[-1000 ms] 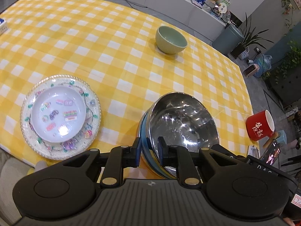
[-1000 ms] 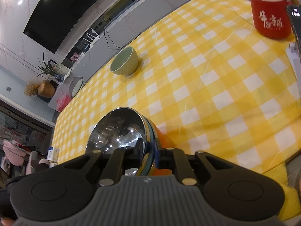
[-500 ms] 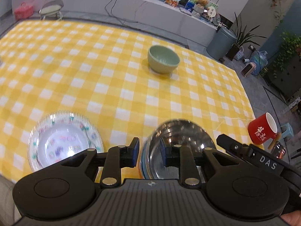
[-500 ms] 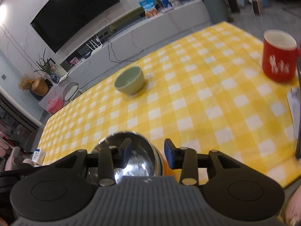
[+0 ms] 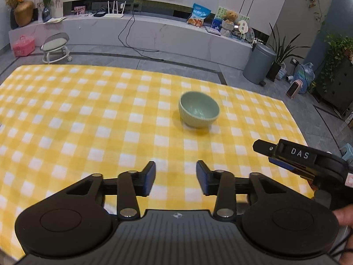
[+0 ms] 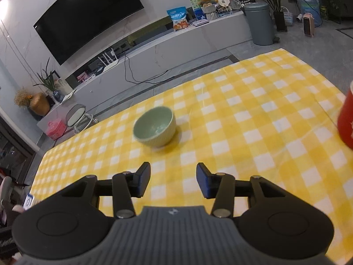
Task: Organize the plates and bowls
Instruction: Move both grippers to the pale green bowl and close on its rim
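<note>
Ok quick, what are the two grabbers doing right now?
Left gripper: open, holding nothing.
Right gripper: open, holding nothing.

"DAS" in white letters stood on the right tongs (image 5: 299,154), right of the green bowl (image 5: 199,112), white characters on the red mug (image 6: 346,123) were too blurred to read

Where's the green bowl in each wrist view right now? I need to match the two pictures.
Left wrist: the green bowl sits right of centre on the yellow checked tablecloth, ahead of the open fingers.
Right wrist: the green bowl sits left of centre, ahead of the open fingers.
Shared landmark: the grey bin on the floor beyond the table.
</note>
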Demonstrator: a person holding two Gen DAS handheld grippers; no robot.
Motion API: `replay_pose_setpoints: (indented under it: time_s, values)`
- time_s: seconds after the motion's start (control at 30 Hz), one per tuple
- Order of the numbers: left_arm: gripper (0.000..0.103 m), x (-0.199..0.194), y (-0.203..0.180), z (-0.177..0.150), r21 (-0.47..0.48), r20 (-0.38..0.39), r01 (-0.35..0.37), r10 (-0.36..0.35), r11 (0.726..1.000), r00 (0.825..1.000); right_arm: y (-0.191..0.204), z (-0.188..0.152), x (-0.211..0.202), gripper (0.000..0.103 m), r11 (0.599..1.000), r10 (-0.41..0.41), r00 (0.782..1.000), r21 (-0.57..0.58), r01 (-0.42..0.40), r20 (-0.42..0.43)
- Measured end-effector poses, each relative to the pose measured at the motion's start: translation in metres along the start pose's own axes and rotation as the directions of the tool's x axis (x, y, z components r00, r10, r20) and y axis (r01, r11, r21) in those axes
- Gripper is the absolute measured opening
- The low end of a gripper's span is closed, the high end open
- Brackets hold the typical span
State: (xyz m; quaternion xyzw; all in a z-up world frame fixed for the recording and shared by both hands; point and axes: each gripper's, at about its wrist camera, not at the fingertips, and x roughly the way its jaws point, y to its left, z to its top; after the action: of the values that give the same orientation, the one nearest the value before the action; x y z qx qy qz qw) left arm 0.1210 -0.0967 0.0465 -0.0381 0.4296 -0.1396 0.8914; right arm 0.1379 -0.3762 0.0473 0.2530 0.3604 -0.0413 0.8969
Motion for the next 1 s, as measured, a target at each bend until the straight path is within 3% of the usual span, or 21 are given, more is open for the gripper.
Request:
replay_pose_setpoints:
  time_s: [0.2, 0.67, 0.83, 1.0]
  values:
    - [0.052, 0.021, 0.007, 0.019, 0.014, 0.021, 0.017, -0.017, 1.000, 1.000, -0.011, 0.019, 0.030, 0.046, 0.999, 0.013, 1.000, 0.042, -0.013, -0.008]
    - [0.053, 0.092, 0.012, 0.062, -0.046, 0.075, 0.139, -0.136, 0.989, 0.988, -0.016, 0.036, 0.091, 0.047, 0.998, 0.039, 0.999, 0.052, -0.038, -0.024]
    - [0.053, 0.127, 0.004, 0.077, -0.009, 0.083, 0.106, -0.105, 0.994, 0.991, -0.011, 0.046, 0.111, 0.046, 0.999, 0.038, 0.998, 0.037, -0.036, -0.050]
    - [0.053, 0.157, 0.004, 0.082, 0.017, 0.022, 0.084, -0.084, 0.996, 0.996, 0.001, 0.064, 0.136, 0.046, 0.998, 0.033, 0.991, 0.049, -0.027, -0.132]
